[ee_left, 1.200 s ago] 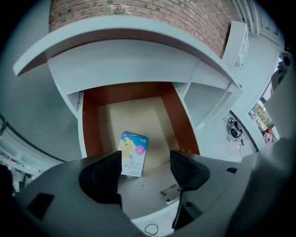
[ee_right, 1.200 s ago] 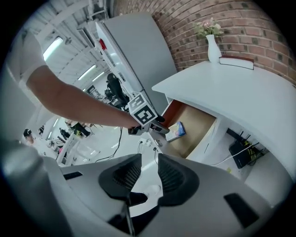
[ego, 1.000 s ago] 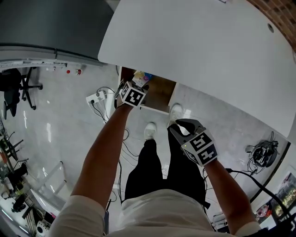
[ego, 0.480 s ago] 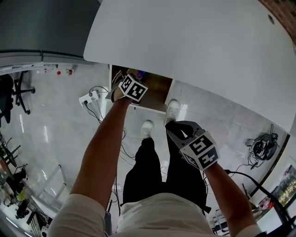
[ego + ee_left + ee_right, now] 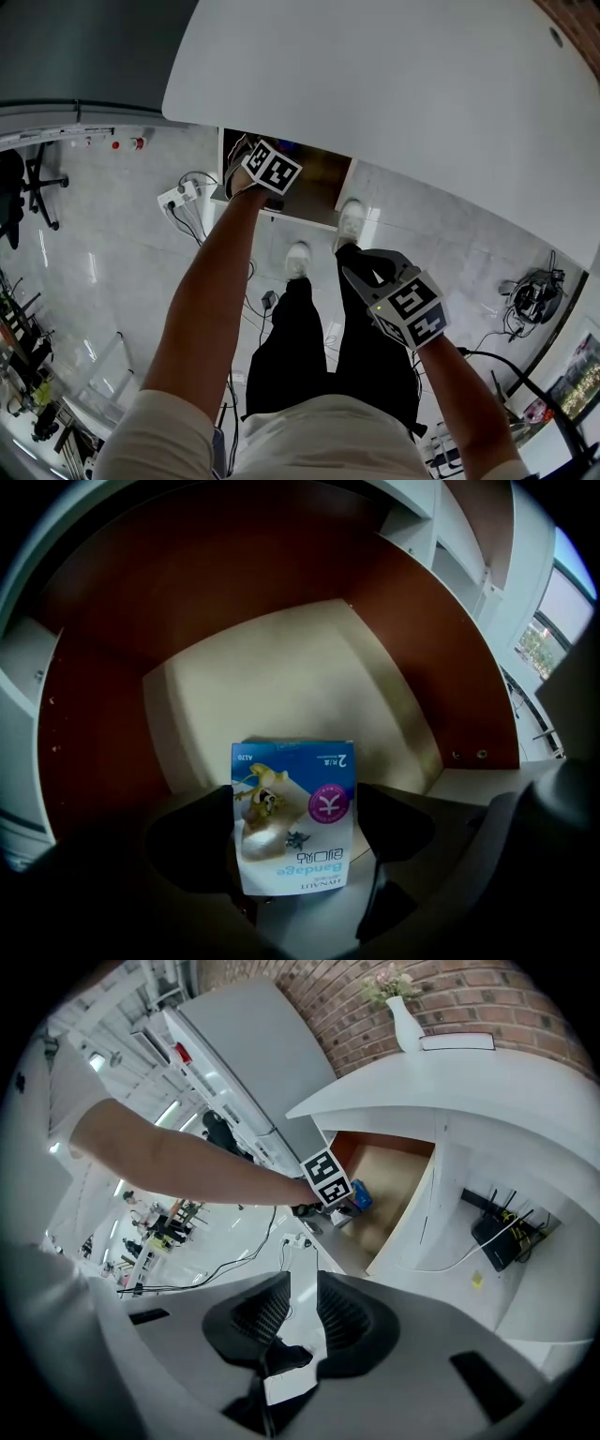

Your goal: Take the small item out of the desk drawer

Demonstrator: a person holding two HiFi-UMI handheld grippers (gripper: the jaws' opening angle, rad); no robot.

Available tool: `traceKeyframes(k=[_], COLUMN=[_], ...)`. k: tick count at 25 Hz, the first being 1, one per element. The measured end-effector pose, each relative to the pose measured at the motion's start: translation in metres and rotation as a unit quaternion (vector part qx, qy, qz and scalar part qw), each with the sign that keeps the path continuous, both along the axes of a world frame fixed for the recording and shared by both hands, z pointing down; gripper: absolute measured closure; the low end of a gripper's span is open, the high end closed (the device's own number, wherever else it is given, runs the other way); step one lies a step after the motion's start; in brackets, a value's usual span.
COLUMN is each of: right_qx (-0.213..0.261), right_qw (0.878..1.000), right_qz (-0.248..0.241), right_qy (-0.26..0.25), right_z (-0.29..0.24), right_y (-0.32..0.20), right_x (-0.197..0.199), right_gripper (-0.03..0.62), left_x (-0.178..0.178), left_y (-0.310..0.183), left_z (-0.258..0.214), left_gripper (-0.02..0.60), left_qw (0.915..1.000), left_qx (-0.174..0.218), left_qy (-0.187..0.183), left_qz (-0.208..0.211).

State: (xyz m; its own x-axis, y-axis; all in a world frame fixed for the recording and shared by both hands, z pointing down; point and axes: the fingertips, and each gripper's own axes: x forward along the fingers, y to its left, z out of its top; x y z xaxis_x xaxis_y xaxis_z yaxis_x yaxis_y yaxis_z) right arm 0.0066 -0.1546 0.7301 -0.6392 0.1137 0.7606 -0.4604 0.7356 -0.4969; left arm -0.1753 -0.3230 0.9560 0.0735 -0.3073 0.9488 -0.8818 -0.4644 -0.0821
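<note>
The desk drawer [image 5: 323, 192] stands pulled out under the white desk top [image 5: 394, 84]. My left gripper [image 5: 265, 167] reaches down into it. A small blue and white bandage box [image 5: 293, 808] stands upright on the drawer's pale floor [image 5: 281, 677], between my left gripper's [image 5: 295, 844] wide jaws. Those jaws have just been opening, and the pads [image 5: 192, 846] flank the box without pressing it. My right gripper [image 5: 361, 262] hangs over the person's legs. Its jaws [image 5: 298, 1312] have just been closing to a narrow gap, with nothing in it. From there the box [image 5: 362, 1196] shows as a blue spot.
The drawer's brown side walls [image 5: 441, 639] close in around the box. A power strip with cables [image 5: 183, 199] lies on the floor to the left, shoes [image 5: 300, 258] below the drawer. A router [image 5: 492, 1227] sits under the desk, a vase [image 5: 405, 1018] on top.
My left gripper has sunk further into the drawer and now covers the box in the head view. The right gripper has dropped a little over the legs.
</note>
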Motion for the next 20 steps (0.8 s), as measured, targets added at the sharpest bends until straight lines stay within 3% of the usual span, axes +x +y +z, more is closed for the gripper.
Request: traceKeyframes(k=[14, 20], right_qx=[0.003, 0.006], right_qw=[1.0, 1.0], right_qz=[0.003, 0.005], right_qy=[0.006, 0.003], right_z=[0.006, 0.003], right_y=[-0.001, 0.001], right_x=[0.01, 0.009], right_gripper=[0.493, 0.493], left_x=[-0.002, 0.003], left_y=[-0.003, -0.004], left_z=[0.003, -0.008], left_gripper=[0.192, 0.192], left_qw=[0.9999, 0.9989], left_qx=[-0.003, -0.002], left_qy=[0.017, 0.043], left_qz=[0.0, -0.017])
